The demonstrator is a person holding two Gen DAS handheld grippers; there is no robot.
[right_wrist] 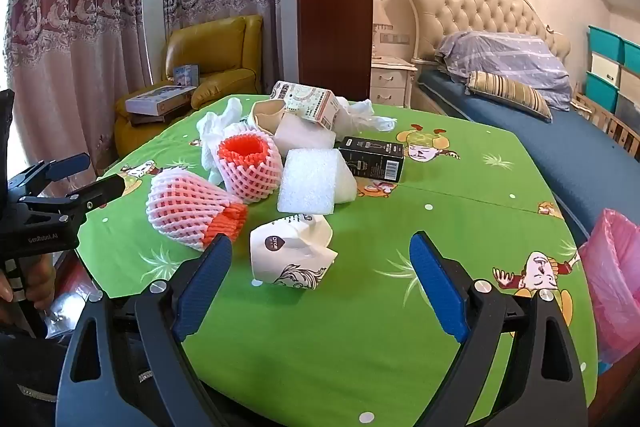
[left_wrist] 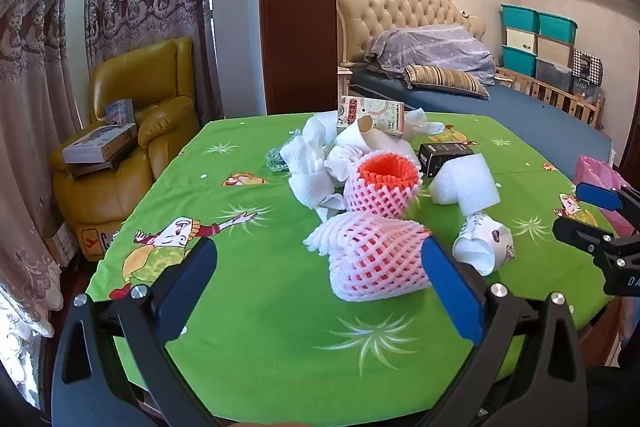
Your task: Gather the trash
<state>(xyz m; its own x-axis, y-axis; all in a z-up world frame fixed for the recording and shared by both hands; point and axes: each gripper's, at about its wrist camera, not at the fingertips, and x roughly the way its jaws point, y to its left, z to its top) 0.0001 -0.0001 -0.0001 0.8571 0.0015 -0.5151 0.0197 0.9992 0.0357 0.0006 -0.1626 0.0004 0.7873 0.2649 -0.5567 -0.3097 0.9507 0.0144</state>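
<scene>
Just ahead of my right gripper (right_wrist: 320,279) lies a crushed paper cup (right_wrist: 291,254), between my spread fingers but not touched; my left gripper (left_wrist: 320,283) gapes too, a pink foam net (left_wrist: 374,259) beside its right finger. Both hold nothing. Behind these sit a second foam net (left_wrist: 382,183), white foam blocks (right_wrist: 310,185), a black box (right_wrist: 374,158), tissues (left_wrist: 308,163) and a carton (right_wrist: 308,102), all on the green tablecloth (right_wrist: 320,339). Off the table's right edge waits the pink trash bag (right_wrist: 616,279). Closing on the cup could skid it away, being so light; the net may spring loose if pinched at its edge. Both my hands tilt downward, side by side.
</scene>
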